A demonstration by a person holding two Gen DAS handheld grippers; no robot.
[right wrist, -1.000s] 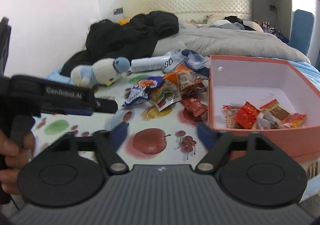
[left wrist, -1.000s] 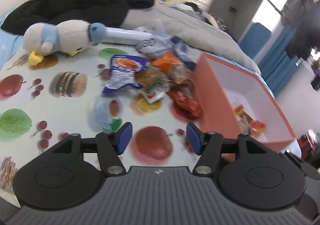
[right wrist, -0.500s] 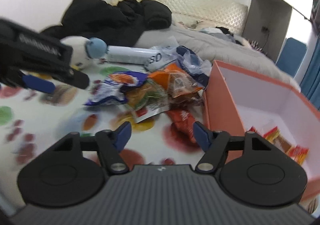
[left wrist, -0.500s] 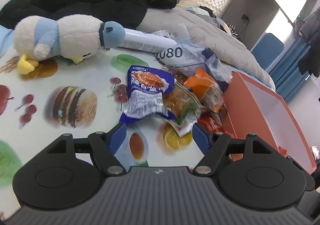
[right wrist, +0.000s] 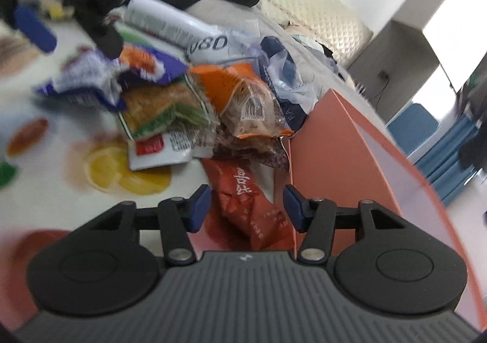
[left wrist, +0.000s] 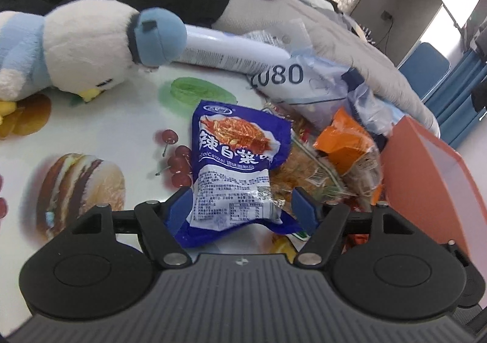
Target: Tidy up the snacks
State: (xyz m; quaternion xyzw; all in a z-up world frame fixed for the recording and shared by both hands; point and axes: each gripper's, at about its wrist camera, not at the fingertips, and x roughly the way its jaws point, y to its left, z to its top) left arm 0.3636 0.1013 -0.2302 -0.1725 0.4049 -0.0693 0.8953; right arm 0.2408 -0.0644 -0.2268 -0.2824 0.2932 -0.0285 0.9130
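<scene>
The blue snack bag (left wrist: 234, 166) lies flat on the picture tablecloth (left wrist: 100, 129), at the left edge of the snack pile. Its near end sits right between the two blue fingertips of the left gripper (left wrist: 242, 206). The fingers are spread wide, one at 9 o'clock of the bag's near end and one at 3 o'clock, and they do not squeeze it yet. I think the gripper sits there so it can close on the bag and lift it.

The red snack bag (right wrist: 249, 206) lies on the cloth just beside the wall of the orange box (right wrist: 331, 160), at about 9 o'clock of the box. It lies between the fingertips of the right gripper (right wrist: 246, 207), which is spread open too and pinches nothing. That looks like a grab getting ready as well.

At 12 o'clock from the red bag sit more snacks, an orange bag (right wrist: 243, 99) and a green and white bag (right wrist: 164, 129), piled loosely. The box stands open at 3 o'clock, likely so the snacks can drop in.

Farther off at 10 o'clock in the left view, a plush penguin (left wrist: 85, 47) lies on its side
</scene>
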